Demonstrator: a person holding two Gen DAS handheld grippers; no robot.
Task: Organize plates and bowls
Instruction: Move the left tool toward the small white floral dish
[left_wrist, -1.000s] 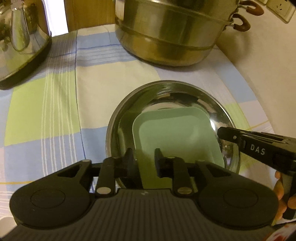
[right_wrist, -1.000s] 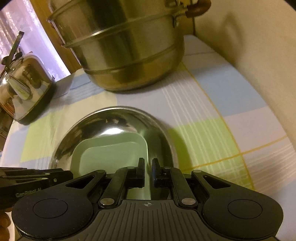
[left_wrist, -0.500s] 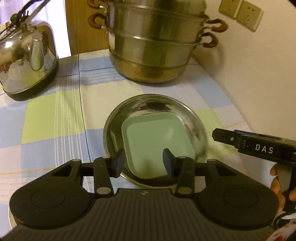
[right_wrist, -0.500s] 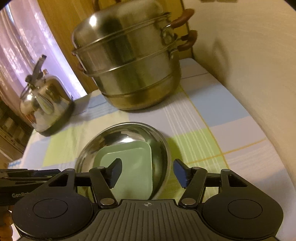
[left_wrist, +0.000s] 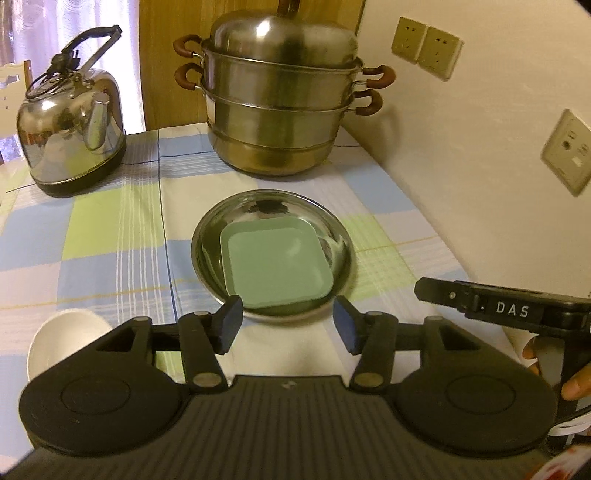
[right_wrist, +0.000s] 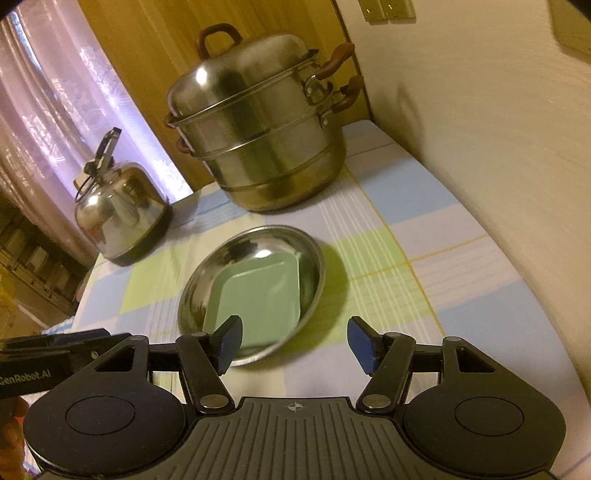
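Here the pale green square plate (left_wrist: 275, 264) lies inside the round steel bowl (left_wrist: 334, 225) on the checked cloth of the surface (left_wrist: 110, 236), in front of the stacked steamer pot (left_wrist: 280, 107) and near the kettle (left_wrist: 72, 129). The left tool (left_wrist: 288, 325) has just been opening and holds nothing. The right tool (right_wrist: 295, 341) likewise stands well apart and empty. A white bowl (left_wrist: 66, 339) sits at the left tool's side.

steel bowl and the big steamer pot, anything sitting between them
Nothing. Between the steel bowl and the steamer pot only bare checked tablecloth shows, in both wrist views. The green plate lies inside the bowl.
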